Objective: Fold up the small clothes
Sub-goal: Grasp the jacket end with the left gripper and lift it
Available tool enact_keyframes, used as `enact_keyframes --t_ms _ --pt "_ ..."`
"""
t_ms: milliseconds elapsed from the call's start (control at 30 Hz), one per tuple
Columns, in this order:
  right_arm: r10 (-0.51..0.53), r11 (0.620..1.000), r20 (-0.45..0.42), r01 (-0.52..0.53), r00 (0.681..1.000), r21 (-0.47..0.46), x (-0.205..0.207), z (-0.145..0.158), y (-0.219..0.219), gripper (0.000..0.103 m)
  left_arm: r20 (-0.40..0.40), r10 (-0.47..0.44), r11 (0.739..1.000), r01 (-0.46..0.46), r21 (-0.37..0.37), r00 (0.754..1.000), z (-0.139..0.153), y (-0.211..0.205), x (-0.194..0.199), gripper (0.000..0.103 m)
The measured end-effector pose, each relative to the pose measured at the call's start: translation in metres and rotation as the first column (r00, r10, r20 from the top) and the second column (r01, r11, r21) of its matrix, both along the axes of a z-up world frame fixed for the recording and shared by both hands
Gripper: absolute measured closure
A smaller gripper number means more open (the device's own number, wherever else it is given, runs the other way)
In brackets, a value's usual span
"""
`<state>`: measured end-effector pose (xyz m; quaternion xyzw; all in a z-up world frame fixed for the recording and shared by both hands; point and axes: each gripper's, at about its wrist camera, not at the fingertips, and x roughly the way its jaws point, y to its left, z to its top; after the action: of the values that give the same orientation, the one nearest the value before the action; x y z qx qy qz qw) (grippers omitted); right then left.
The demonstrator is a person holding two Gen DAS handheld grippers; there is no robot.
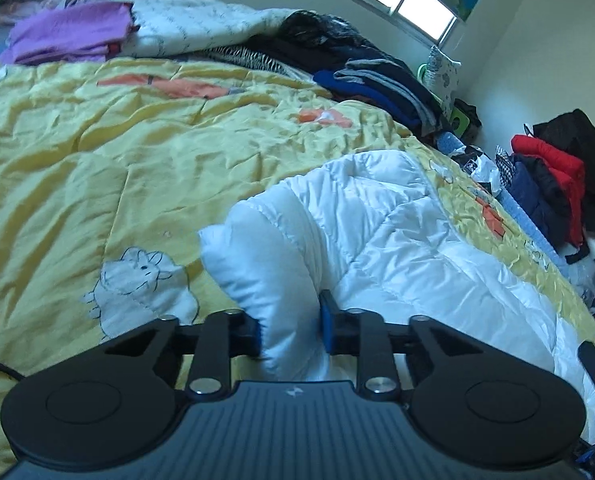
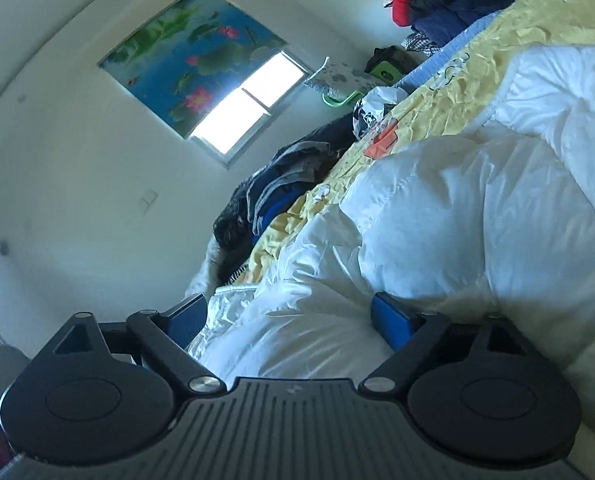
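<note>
Left gripper (image 1: 290, 330): a puffy fold of the white quilted padded jacket (image 1: 397, 240) is pinched between its blue-padded fingers (image 1: 326, 326), which are drawn narrow against the fabric on both sides.
Right gripper (image 2: 293, 322): its blue-padded fingers (image 2: 391, 326) are spread wide, with a thick bulk of the same jacket (image 2: 457, 220) filling the gap between them; whether the fabric is actually clamped cannot be told.
White jacket: it is spread ahead of and to the right of the left fingers, lying on the yellow quilted bedspread with a white rabbit print (image 1: 117, 168); in the right wrist view it is bunched ahead of and to the right of the fingers.
Bedspread: it is seen to the left of and beyond the left fingers, creased, with orange patches.
Folded purple garments (image 1: 69, 32): they are stacked far ahead and left of the left fingers, at the far edge of the bed.
Pile of dark blue and grey clothes (image 1: 381, 84): it is placed far ahead and right of the left fingers.
Red and black padded coats (image 1: 553, 176): they are heaped far to the right, beyond the bed's edge.
Window with a lotus-print blind (image 2: 201, 80): it is seen ahead and left of the right fingers.
</note>
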<state>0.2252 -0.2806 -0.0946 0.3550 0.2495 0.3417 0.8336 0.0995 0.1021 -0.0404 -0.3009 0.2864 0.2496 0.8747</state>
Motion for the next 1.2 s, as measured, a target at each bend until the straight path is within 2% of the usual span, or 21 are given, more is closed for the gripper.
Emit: enact_keyframes --t_ms 133,300,400,467,500,600,733,833,867,933,967,1000,1033,1067,1133,1167,1200 --pt "0.008 0.996 -0.011 -0.007 1.0 0.09 0.003 -0.006 -0.012 0.013 -0.016 -0.012 0.999 0.013 0.043 1.0 0.005 -0.007 0.002 0.086" --pt "0.002 0.987 -0.005 -0.001 1.0 0.159 0.002 -0.014 -0.021 0.015 0.035 -0.052 0.984 0.045 0.172 0.998 0.036 -0.031 -0.001 0.089" --pt "0.004 0.984 -0.008 -0.003 1.0 0.176 0.002 -0.017 -0.023 0.016 0.091 -0.116 0.964 0.09 0.25 0.989 0.061 -0.054 -0.003 0.09" --pt "0.004 0.982 -0.009 -0.002 1.0 0.189 0.002 -0.019 -0.024 0.016 0.109 -0.186 0.938 0.144 0.315 0.977 0.076 -0.075 -0.001 0.09" --pt "0.003 0.979 -0.012 -0.001 1.0 0.203 0.003 -0.019 -0.025 0.016 0.115 -0.231 0.917 0.176 0.358 0.966 0.082 -0.09 0.0 0.09" --pt "0.002 0.95 -0.038 0.01 0.999 0.311 0.005 -0.03 -0.037 0.019 0.111 -0.393 0.818 0.292 0.496 0.913 0.094 -0.141 -0.002 0.09" --pt "0.009 0.869 -0.097 0.04 0.995 0.493 0.011 -0.05 -0.053 0.025 0.045 -0.592 0.607 0.408 0.682 0.805 0.09 -0.212 -0.012 0.09" --pt "0.02 0.826 -0.161 0.074 0.987 0.559 0.014 -0.055 -0.058 0.024 -0.03 -0.688 0.461 0.469 0.754 0.725 0.079 -0.245 -0.019 0.09" --pt "0.032 0.784 -0.209 0.105 0.977 0.611 0.015 -0.057 -0.063 0.022 -0.049 -0.708 0.425 0.48 0.767 0.704 0.075 -0.251 -0.021 0.09" --pt "0.075 0.641 -0.311 0.193 0.947 0.743 0.017 -0.062 -0.08 0.004 -0.08 -0.74 0.365 0.499 0.786 0.667 0.069 -0.262 -0.026 0.09" --pt "0.085 0.569 -0.329 0.225 0.941 0.791 0.016 -0.062 -0.089 0.001 -0.091 -0.75 0.347 0.507 0.789 0.655 0.067 -0.266 -0.028 0.09" --pt "0.077 0.508 -0.33 0.248 0.941 0.825 0.014 -0.058 -0.1 0.002 -0.103 -0.76 0.329 0.516 0.791 0.642 0.064 -0.268 -0.029 0.09" --pt "0.061 0.499 -0.317 0.246 0.946 0.831 0.012 -0.051 -0.111 0.002 -0.11 -0.765 0.315 0.519 0.795 0.634 0.062 -0.27 -0.031 0.09" --pt "0.033 0.519 -0.299 0.239 0.954 0.821 0.009 -0.041 -0.122 0.002 -0.115 -0.77 0.302 0.516 0.802 0.628 0.061 -0.271 -0.032 0.09" --pt "-0.01 0.622 -0.26 0.209 0.966 0.754 0.002 -0.017 -0.145 0.001 -0.128 -0.78 0.269 0.512 0.816 0.613 0.061 -0.275 -0.032 0.09" --pt "-0.009 0.701 -0.257 0.189 0.966 0.688 0.0 -0.004 -0.153 0.001 -0.134 -0.787 0.251 0.511 0.822 0.602 0.062 -0.277 -0.034 0.09" --pt "0.001 0.761 -0.26 0.168 0.966 0.626 0.0 0.005 -0.159 0.001 -0.153 -0.797 0.217 0.513 0.831 0.584 0.063 -0.281 -0.035 0.09"
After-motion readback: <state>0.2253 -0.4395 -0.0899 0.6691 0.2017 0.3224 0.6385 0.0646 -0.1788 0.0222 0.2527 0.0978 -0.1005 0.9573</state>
